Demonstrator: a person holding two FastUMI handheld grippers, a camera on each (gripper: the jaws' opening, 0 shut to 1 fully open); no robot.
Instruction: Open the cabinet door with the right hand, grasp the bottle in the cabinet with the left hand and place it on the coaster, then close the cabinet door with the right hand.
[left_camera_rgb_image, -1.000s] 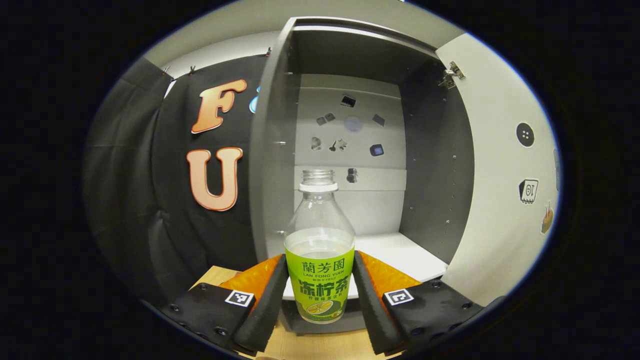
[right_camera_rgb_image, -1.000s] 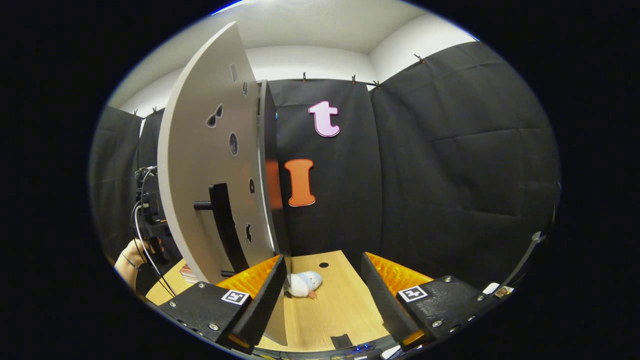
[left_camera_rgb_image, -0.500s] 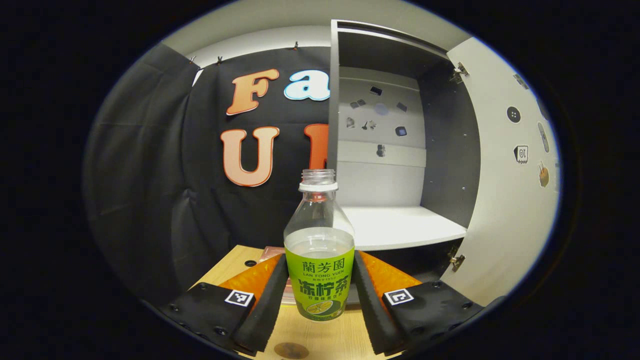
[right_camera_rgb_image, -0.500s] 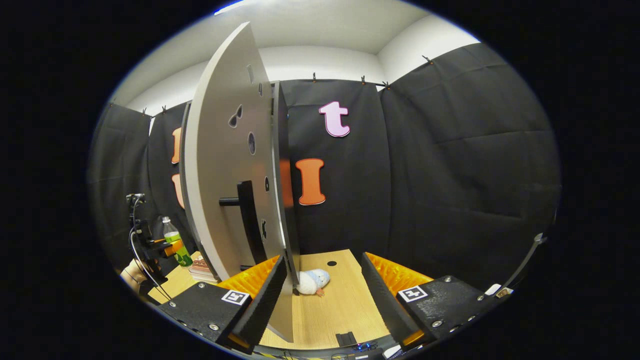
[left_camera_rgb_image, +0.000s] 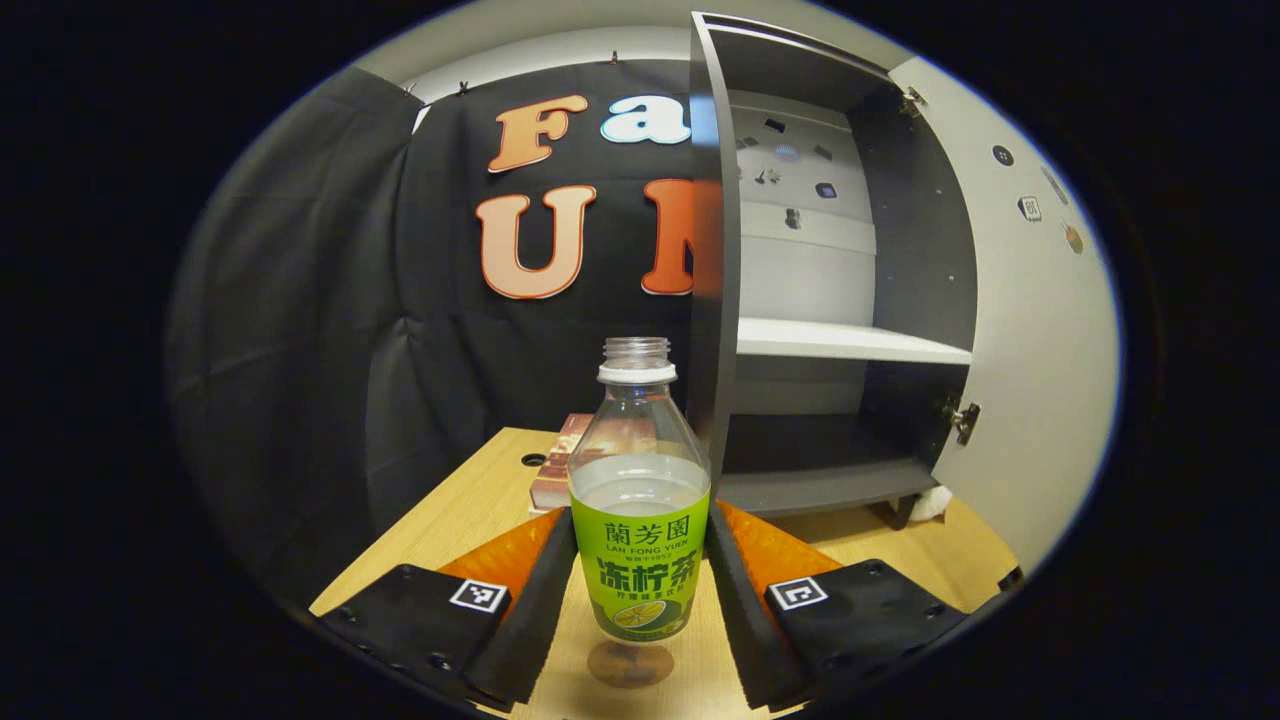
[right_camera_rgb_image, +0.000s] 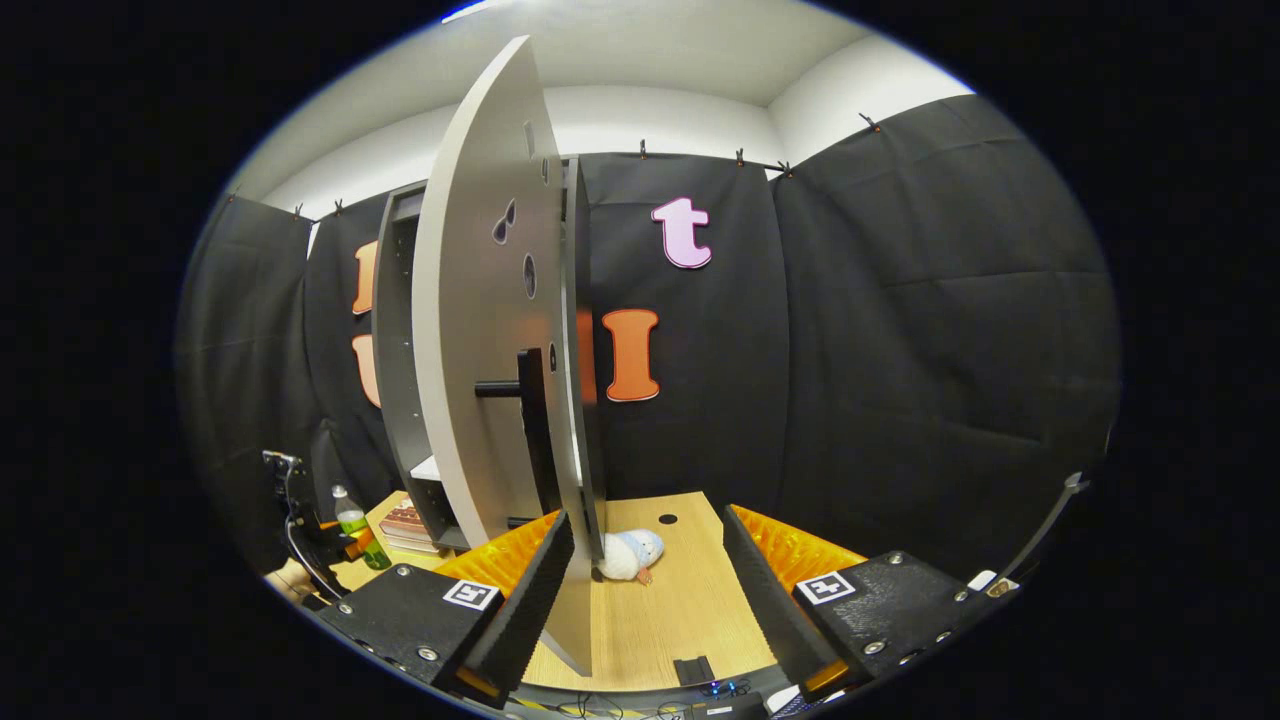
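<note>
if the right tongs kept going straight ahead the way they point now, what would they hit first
Most likely the small pale stuffed toy lying on the table ahead of the open right tongs, beside the door's lower edge. Depth is unclear; a higher line would reach the black cloth wall.

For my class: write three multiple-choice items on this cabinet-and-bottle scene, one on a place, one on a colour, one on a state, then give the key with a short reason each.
1. Where is the bottle?
A. On the cabinet shelf
B. Between the left gripper's fingers, above the table
C. Lying on the table

2. What colour is the bottle's label?
A. Green
B. Red
C. Blue

3. How is the cabinet door?
A. Shut
B. Removed
C. Open

Key: 1 B, both fingers press the bottle's sides with a round brown coaster just beneath it; 2 A, a bright green band wraps its lower half; 3 C, the door stands swung out and the white shelf shows.
</note>
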